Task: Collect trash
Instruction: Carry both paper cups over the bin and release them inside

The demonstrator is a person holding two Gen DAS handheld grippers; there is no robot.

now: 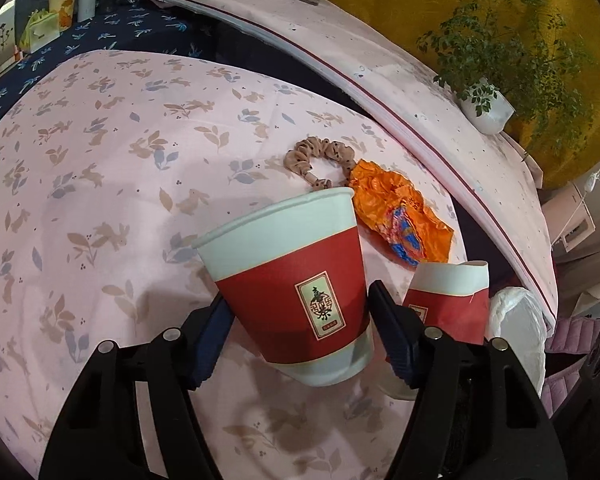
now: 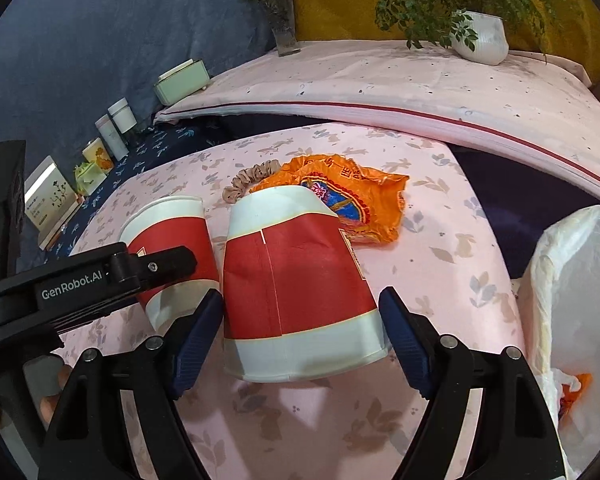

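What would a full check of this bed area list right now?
Surface: pink rabbit-print sheet, lightly wrinkled.
Job's things: red-and-white paper cup; creased paper cup on its side; crumpled orange wrapper behind them; white plastic bag at the right edge, something orange inside.
Clutter: beige hair scrunchie touching the wrapper.
Grippers: left gripper straddles the first cup and right gripper the creased cup; whether the pads press cannot be told.
Cables: thin white cord hanging at the far right.
Surroundings: potted plant, flower vase, small boxes and bottles along the blue backdrop.
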